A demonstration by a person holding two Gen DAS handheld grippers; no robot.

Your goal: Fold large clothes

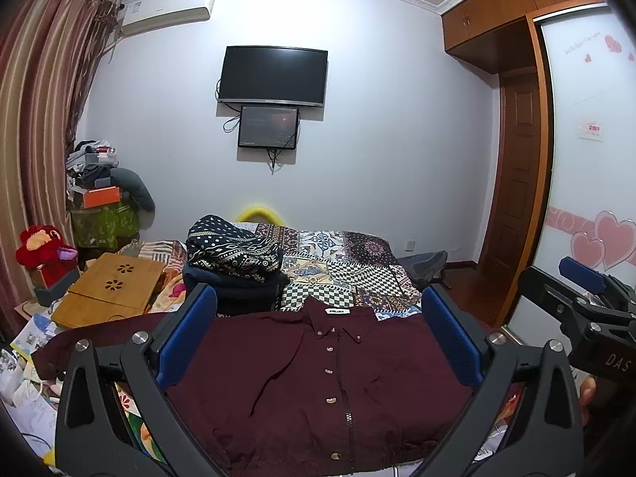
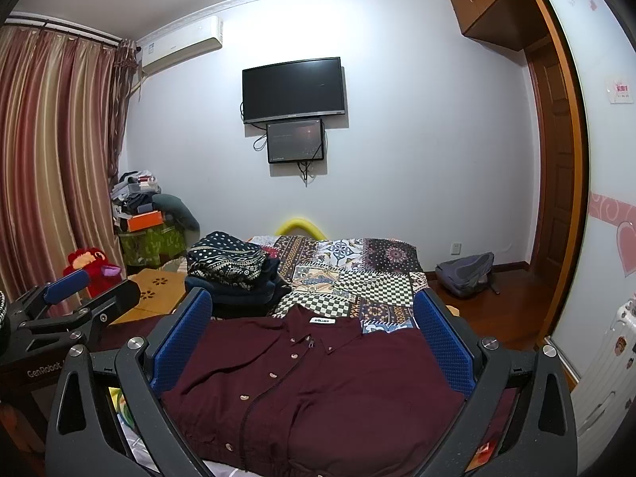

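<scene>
Both your left gripper (image 1: 318,330) and right gripper (image 2: 312,330) hang spread wide and empty above the shirt (image 1: 318,377), which lies flat just ahead, buttoned front up, on the patterned bedspread (image 1: 338,262). Its collar points away from you, its length running straight out from the grippers, neither one clearly nearer. The maroon cloth looks thin, soft and lightly creased.

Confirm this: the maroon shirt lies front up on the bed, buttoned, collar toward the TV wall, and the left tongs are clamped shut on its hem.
One part is wrong: the left tongs are open, their blue pads spread wide above the maroon shirt and gripping nothing, as the left wrist view shows. The rest stands: the shirt lies front up on the bed, buttoned, collar toward the TV wall.
</scene>
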